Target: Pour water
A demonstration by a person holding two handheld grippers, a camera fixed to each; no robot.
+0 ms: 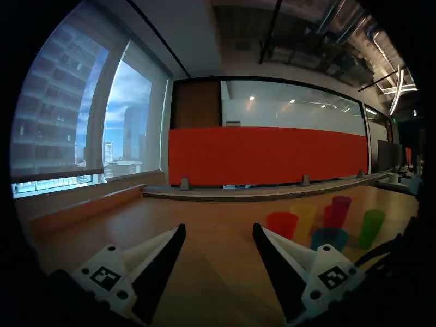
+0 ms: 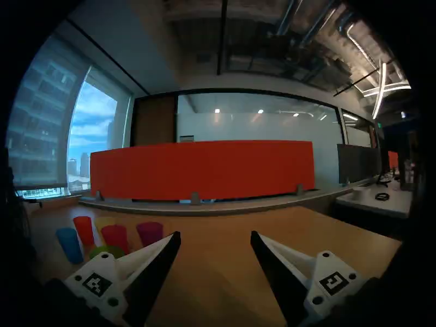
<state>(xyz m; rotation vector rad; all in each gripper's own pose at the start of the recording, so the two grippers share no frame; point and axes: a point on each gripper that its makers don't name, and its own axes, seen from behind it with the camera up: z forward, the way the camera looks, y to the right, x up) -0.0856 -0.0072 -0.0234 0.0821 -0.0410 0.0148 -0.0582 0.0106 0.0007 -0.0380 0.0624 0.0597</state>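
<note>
Both sets of tongs are spread wide with nothing between them: left tongs (image 1: 218, 226) and right tongs (image 2: 215, 234) hang just over the bare table (image 2: 305, 229). A bit further out is the bunch of cups (image 1: 327, 220), off to the right of the left tongs and to the left of the right ones, so basically between the two hands. They're packed close, some overlapping from here, and I can't tell which one has water in it, if any.

That's the risk imo: go in for one cup with the tongs this wide and you clip a neighbour and knock it over, since they look like light plastic that tips easy. Squeezing too hard could also slosh whatever's inside.

Room-wise it's fine. There's lots of open wood ahead and to the outer sides, so I'd pull a cup clear before tipping it. The table's far edge runs along the orange divider (image 1: 267, 155), with the window (image 1: 128, 125) further off on the left.
</note>
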